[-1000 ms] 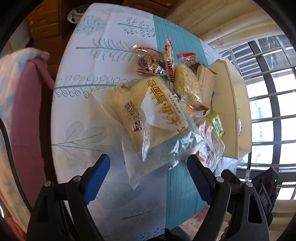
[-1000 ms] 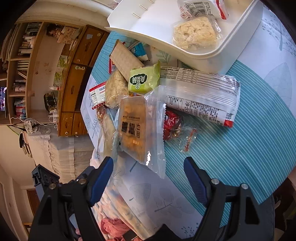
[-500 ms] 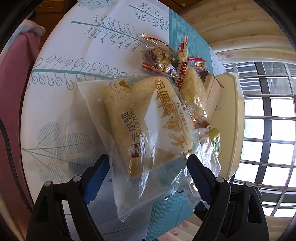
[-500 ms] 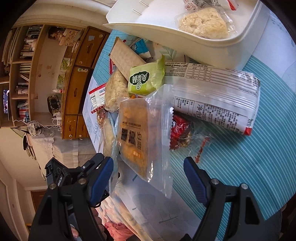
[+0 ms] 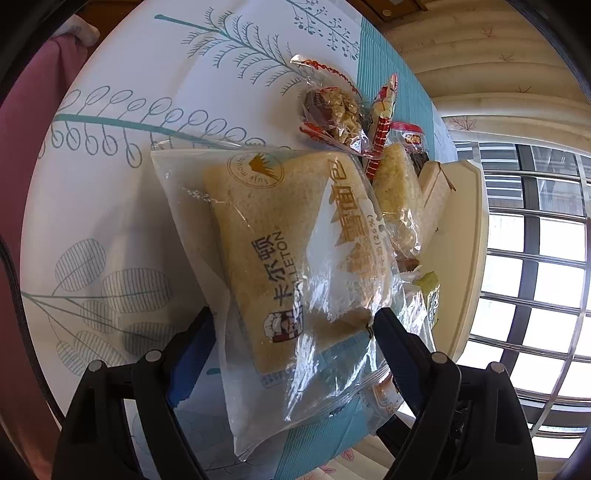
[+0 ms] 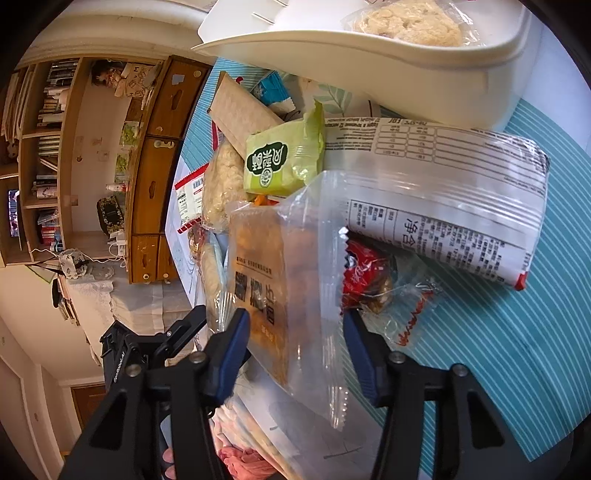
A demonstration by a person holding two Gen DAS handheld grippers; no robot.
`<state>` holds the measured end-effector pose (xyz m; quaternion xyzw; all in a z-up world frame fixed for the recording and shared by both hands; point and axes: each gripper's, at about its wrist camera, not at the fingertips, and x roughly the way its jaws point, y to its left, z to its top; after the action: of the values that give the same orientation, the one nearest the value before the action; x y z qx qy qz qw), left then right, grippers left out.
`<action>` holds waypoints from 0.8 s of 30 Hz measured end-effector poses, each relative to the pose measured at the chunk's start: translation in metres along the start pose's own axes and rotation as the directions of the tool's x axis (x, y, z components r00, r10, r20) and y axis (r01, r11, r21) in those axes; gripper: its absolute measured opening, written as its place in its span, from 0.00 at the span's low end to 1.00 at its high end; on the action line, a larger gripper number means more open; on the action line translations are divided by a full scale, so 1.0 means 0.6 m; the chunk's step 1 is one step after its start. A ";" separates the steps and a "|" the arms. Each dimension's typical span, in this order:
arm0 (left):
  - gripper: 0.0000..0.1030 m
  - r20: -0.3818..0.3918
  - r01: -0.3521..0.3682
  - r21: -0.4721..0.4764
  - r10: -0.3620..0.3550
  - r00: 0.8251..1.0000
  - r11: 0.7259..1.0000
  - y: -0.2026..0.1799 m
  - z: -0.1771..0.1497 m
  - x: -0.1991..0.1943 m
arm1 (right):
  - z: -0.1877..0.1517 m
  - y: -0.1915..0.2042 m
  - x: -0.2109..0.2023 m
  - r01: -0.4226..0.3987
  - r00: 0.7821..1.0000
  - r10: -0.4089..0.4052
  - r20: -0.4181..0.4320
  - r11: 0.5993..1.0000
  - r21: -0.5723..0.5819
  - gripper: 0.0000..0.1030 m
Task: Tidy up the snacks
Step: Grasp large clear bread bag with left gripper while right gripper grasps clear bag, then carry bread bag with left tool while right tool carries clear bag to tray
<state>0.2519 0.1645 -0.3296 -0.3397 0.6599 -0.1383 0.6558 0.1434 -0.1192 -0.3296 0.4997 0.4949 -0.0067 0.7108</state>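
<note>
A large clear bag of sliced bread [image 5: 291,254] lies on the table. My left gripper [image 5: 291,339] is open, and its blue pads straddle the bag's near end. In the right wrist view a clear packet holding a brown cake [image 6: 277,280] lies between the pads of my right gripper [image 6: 295,347], which is partly closed around its near end without clearly pinching it. Behind it lie a green packet [image 6: 284,158], a long white packet [image 6: 443,192] and a red candy wrapper [image 6: 365,277].
A white tray [image 6: 369,62] at the top holds a rice-cake packet [image 6: 406,22]; it shows cream-coloured in the left view [image 5: 465,258]. A nut-candy packet [image 5: 332,114] and a rice cake [image 5: 399,192] lie beyond the bread. A wooden cabinet [image 6: 155,166] stands beyond the table.
Both grippers have moved forward over their packets. The left pads now flank the bread bag's end. The right gripper's pads have narrowed around the brown cake packet.
</note>
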 end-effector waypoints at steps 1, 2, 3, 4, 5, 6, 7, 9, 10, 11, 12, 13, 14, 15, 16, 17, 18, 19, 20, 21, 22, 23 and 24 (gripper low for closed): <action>0.79 -0.002 0.000 -0.007 0.000 1.000 1.000 0.000 0.000 0.001 | 0.001 0.001 -0.001 -0.002 1.000 0.002 0.000 1.000 -0.005 0.43; 0.78 -0.003 0.003 -0.014 -0.003 1.000 1.000 0.001 -0.001 0.002 | 0.001 0.002 -0.002 0.000 1.000 0.000 0.000 1.000 -0.008 0.43; 0.76 -0.005 0.007 -0.021 -0.007 1.000 1.000 0.005 -0.001 0.001 | 0.001 0.004 -0.002 0.000 1.000 0.000 0.000 1.000 -0.011 0.41; 0.74 -0.007 0.012 -0.028 -0.012 1.000 1.000 0.005 -0.002 0.001 | 0.002 0.006 -0.003 0.000 1.000 0.000 -0.001 1.000 -0.016 0.40; 0.73 -0.009 0.014 -0.032 -0.015 1.000 0.999 0.010 -0.004 -0.002 | 0.002 0.009 -0.005 0.000 1.000 0.000 0.000 1.000 -0.024 0.38; 0.71 -0.011 0.015 -0.037 -0.016 1.000 0.999 0.011 -0.006 -0.003 | 0.002 0.011 -0.006 0.001 1.000 -0.001 0.001 1.000 -0.029 0.37; 0.68 -0.016 0.015 -0.042 -0.016 1.000 0.999 0.011 -0.007 -0.002 | 0.003 0.015 -0.007 0.003 1.000 -0.002 0.004 0.999 -0.034 0.36; 0.60 -0.020 0.023 -0.044 -0.023 1.000 0.999 0.013 -0.010 -0.006 | 0.005 0.019 -0.010 0.005 1.000 -0.004 0.010 0.999 -0.043 0.34; 0.57 -0.020 0.023 -0.045 -0.024 1.000 0.999 0.012 -0.012 -0.008 | 0.006 0.022 -0.012 0.005 1.000 -0.005 0.013 0.999 -0.049 0.34; 0.56 -0.018 0.022 -0.044 -0.022 1.000 0.999 0.011 -0.013 -0.011 | 0.005 0.022 -0.012 0.006 1.000 -0.005 0.015 0.999 -0.053 0.33; 0.53 -0.017 0.021 -0.042 -0.021 1.000 0.999 0.010 -0.013 -0.014 | 0.006 0.024 -0.014 0.006 1.000 -0.005 0.017 0.998 -0.057 0.33; 0.49 -0.014 0.020 -0.041 -0.021 1.000 0.999 0.009 -0.014 -0.017 | 0.006 0.026 -0.015 0.005 1.000 -0.004 0.019 0.998 -0.060 0.32; 0.47 -0.010 0.020 -0.041 -0.020 1.000 0.999 0.009 -0.015 -0.021 | 0.006 0.027 -0.017 0.004 1.000 -0.003 0.021 0.998 -0.064 0.31; 0.43 -0.004 0.021 -0.041 -0.021 1.000 0.999 0.008 -0.016 -0.025 | 0.007 0.029 -0.019 0.005 1.000 -0.004 0.023 0.998 -0.068 0.31; 0.40 -0.001 0.023 -0.042 -0.023 1.000 0.999 0.008 -0.017 -0.029 | 0.007 0.030 -0.021 0.007 1.000 -0.006 0.026 0.997 -0.073 0.31; 0.39 0.000 0.023 -0.041 -0.023 1.000 0.999 0.009 -0.017 -0.033 | 0.007 0.032 -0.023 0.011 1.000 -0.009 0.028 0.997 -0.080 0.30; 0.37 0.002 0.020 -0.039 -0.020 1.000 0.999 0.009 -0.019 -0.037 | 0.007 0.034 -0.025 0.013 1.000 -0.010 0.029 0.996 -0.086 0.29; 0.36 0.006 0.012 -0.034 -0.012 1.000 0.999 0.007 -0.021 -0.042 | 0.007 0.036 -0.027 0.014 1.000 -0.011 0.029 0.996 -0.093 0.29; 0.35 0.009 0.008 -0.031 -0.008 1.000 0.999 0.007 -0.022 -0.046 | 0.006 0.037 -0.030 0.015 0.999 -0.012 0.030 0.995 -0.102 0.29; 0.34 0.014 0.006 -0.030 -0.006 1.000 1.000 0.007 -0.024 -0.050 | 0.005 0.040 -0.033 0.018 0.999 -0.015 0.031 0.994 -0.108 0.29; 0.33 0.017 0.005 -0.029 -0.004 1.000 1.000 0.007 -0.026 -0.055 | 0.004 0.042 -0.035 0.021 0.999 -0.018 0.031 0.993 -0.113 0.29; 0.33 0.021 0.002 -0.025 -0.001 1.000 1.000 0.006 -0.028 -0.059 | 0.003 0.044 -0.037 0.022 0.999 -0.019 0.030 0.993 -0.118 0.29; 0.32 0.025 0.000 -0.021 0.001 1.000 1.000 0.006 -0.029 -0.064 | 0.001 0.045 -0.039 0.022 0.999 -0.019 0.029 0.992 -0.124 0.28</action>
<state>0.2307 0.1866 -0.3004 -0.3480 0.6533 -0.1270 0.6602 0.1457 -0.1173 -0.2938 0.4494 0.4894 0.0098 0.7473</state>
